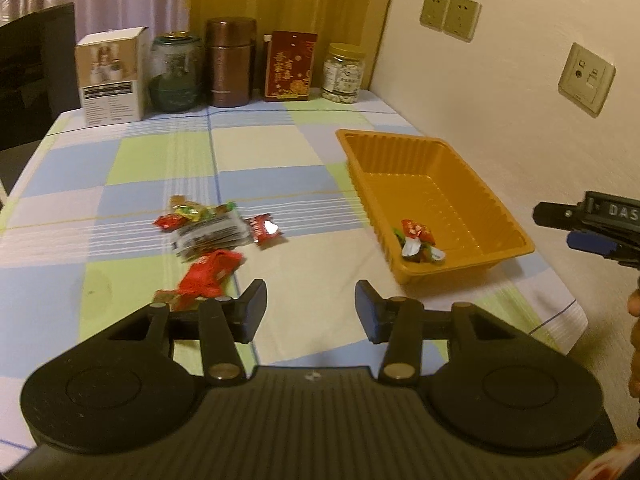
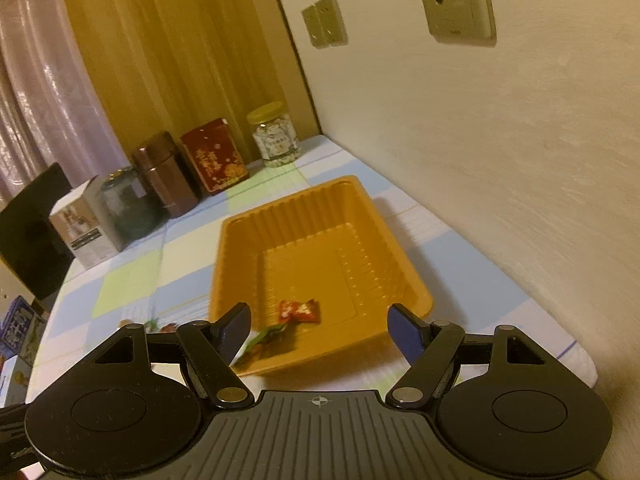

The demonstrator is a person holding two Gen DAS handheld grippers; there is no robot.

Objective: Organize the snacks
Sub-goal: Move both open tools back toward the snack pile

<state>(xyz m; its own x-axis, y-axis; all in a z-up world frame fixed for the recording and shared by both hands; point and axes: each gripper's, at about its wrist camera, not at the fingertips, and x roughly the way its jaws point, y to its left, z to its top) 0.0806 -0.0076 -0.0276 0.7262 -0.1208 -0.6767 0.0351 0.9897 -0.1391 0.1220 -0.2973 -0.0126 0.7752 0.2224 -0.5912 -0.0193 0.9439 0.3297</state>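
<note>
Right now you are holding the left gripper (image 1: 311,307) low in the frame with its jaws spread wide and nothing between them. Your right gripper (image 2: 319,330) is likewise gaping empty, hanging above the near end of the orange tray (image 2: 404,276). Just beyond the left fingers, loose snacks (image 1: 208,236) are lying left of centre, while wrapped candies (image 1: 418,240) are sitting in the tray's near corner. Jars and boxes (image 1: 230,62) are lining the upper edge.

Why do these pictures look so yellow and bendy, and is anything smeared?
Left wrist view: warm indoor light tints everything, fisheye bends the table edges, glare on one red snack wrapper. Right wrist view: motion blur smears the orange tray and wall socket, while the open right tongs look sharp.
</note>
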